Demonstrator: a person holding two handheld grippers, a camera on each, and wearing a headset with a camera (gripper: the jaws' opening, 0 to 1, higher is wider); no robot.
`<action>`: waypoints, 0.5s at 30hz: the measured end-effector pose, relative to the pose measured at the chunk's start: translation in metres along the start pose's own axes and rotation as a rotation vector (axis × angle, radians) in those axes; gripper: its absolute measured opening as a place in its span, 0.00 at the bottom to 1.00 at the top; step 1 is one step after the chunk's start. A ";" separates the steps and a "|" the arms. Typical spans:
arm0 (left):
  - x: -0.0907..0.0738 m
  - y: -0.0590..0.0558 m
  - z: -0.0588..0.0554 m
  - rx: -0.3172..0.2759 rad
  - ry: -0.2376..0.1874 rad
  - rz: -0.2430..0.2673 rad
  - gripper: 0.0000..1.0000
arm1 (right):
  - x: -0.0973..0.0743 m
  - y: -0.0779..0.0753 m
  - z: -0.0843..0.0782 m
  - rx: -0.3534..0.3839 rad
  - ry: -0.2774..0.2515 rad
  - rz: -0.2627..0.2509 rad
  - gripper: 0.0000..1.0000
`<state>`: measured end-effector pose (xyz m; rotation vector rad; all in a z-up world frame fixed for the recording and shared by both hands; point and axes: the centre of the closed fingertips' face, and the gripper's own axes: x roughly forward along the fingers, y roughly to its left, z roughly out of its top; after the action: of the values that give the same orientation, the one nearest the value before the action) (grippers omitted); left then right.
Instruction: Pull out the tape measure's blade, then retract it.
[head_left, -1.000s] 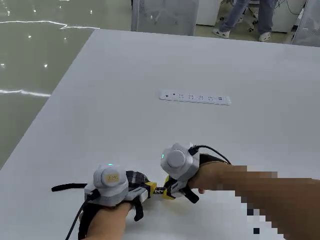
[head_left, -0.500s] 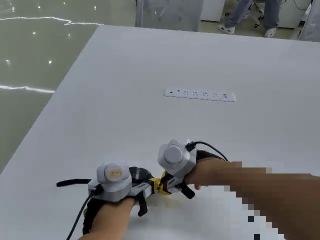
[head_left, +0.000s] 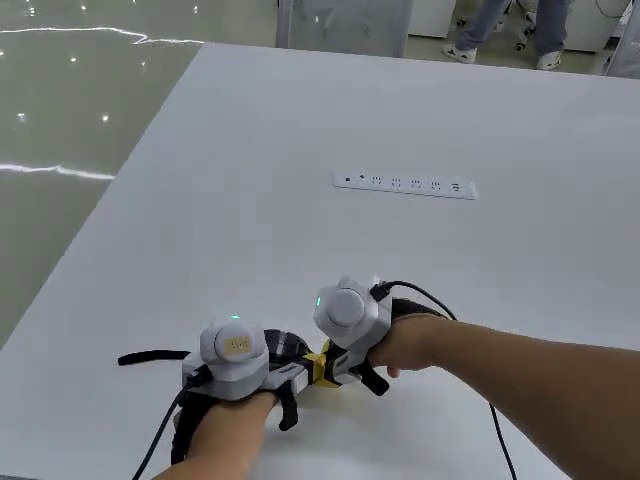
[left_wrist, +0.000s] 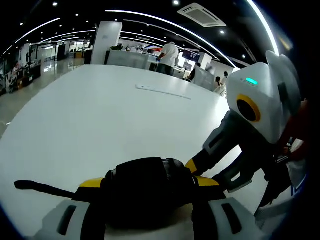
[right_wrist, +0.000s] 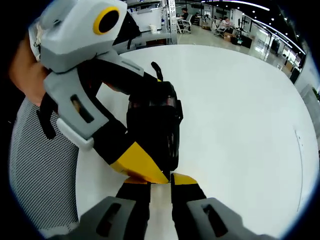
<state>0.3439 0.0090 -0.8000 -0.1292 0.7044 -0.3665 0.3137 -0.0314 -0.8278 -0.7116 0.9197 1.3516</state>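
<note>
1 tape measure (left_wrist: 150, 187): rounded matt black case at the near table edge, clamped between the left gripper (left_wrist: 150, 222) jaws.
1 right gripper (right_wrist: 160, 187): grey shell, yellow-tipped jaws nearly together at the case front; hold on the blade cannot be told.
1 smooth white table (head_left: 300, 120).
1 flat white power strip (head_left: 405, 186), mid-table.
Glossy floor (head_left: 60, 100) beyond.

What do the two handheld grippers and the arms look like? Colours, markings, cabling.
The left gripper and right gripper are grey-white moulded bodies with round domed caps, a green light each, and grey jaws going black, then yellow at the tips. The left cap carries a yellowish sticker. A black cable trails from each. Forearms are bare, no sleeves.
</note>
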 end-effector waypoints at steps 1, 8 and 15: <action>-0.001 0.000 0.005 0.068 -0.015 0.002 0.66 | 0.000 -0.001 0.000 0.001 0.000 -0.007 0.14; -0.008 0.004 0.018 0.074 -0.063 -0.028 0.71 | 0.002 -0.003 0.000 -0.012 0.000 -0.019 0.15; -0.013 0.010 0.020 0.047 -0.060 -0.076 0.88 | -0.008 -0.002 -0.003 -0.012 -0.031 -0.023 0.21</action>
<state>0.3507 0.0226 -0.7787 -0.1217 0.6323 -0.4500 0.3154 -0.0383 -0.8220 -0.7066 0.8775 1.3449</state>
